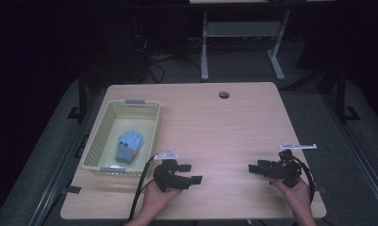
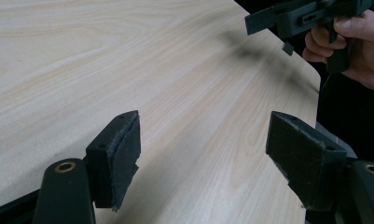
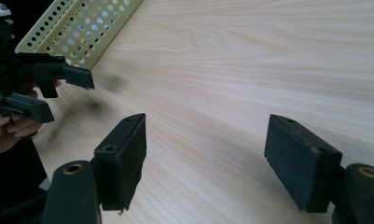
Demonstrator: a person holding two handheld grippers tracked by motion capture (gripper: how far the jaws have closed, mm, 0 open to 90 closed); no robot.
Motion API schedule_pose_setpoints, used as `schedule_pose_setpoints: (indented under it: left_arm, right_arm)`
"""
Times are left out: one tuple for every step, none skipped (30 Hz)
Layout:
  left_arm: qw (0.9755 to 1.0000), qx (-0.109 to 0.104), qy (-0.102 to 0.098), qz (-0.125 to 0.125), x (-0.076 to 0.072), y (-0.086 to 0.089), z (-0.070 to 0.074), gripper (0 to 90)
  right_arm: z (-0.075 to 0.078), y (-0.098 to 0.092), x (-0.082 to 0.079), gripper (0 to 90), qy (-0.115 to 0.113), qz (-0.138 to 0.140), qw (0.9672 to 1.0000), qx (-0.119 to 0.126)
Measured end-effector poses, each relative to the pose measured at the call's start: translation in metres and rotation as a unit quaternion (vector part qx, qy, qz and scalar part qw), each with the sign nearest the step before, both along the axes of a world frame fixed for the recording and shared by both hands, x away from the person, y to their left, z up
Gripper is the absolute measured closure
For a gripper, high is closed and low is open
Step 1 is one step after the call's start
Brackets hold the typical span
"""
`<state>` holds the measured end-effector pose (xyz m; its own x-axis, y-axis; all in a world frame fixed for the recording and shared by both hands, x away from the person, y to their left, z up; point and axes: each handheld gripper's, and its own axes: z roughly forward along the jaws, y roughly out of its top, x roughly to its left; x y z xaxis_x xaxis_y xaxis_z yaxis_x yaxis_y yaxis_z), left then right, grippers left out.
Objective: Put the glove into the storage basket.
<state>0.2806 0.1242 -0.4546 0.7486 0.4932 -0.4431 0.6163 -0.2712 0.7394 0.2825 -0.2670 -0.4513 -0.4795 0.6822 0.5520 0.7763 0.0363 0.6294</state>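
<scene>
A pale yellow perforated basket stands at the table's left, and its wall shows in the right gripper view. Inside lies a blue, glove-like item with a grey patch. My left gripper is held just right of the basket's near corner, jaws wide apart and pointing right, nothing between them. My right gripper hovers near the table's front right, jaws open and pointing left, also empty. Each gripper faces the other: the right gripper and the left gripper appear across bare wood.
The light wooden table has a round cable hole near its far edge. A small grey-white strip lies by the right edge. Behind the table stands a white desk frame on a dark floor.
</scene>
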Motion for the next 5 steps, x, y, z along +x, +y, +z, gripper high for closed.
schedule_pose_setpoints:
  left_arm:
    - [1.0000, -0.001, -0.002, -0.001, -0.0013, -0.0001, 0.0002, 25.8]
    - [1.0000, -0.001, -0.004, -0.002, -0.0023, 0.0004, 0.0005, 25.7]
    - [0.9999, -0.003, -0.011, -0.004, -0.0035, 0.0013, 0.0009, 25.7]
    - [0.9999, -0.004, -0.009, -0.004, -0.0045, 0.0016, 0.0014, 25.7]
    - [0.9999, -0.002, -0.013, -0.006, -0.0046, 0.0028, 0.0021, 25.7]
  right_arm:
    - [-0.0007, 0.0004, -0.0020, 29.0, -0.002, -0.001, 1.0000, 0.004]
    - [-0.0027, 0.0013, -0.0043, 28.9, -0.006, 0.000, 1.0000, 0.006]
    - [-0.0040, 0.0024, -0.0055, 28.5, -0.004, 0.004, 1.0000, 0.003]
    - [-0.0056, 0.0049, -0.0072, 28.2, -0.002, 0.012, 0.9999, -0.010]
    - [-0.0064, 0.0058, -0.0080, 27.9, -0.004, 0.018, 0.9996, -0.020]
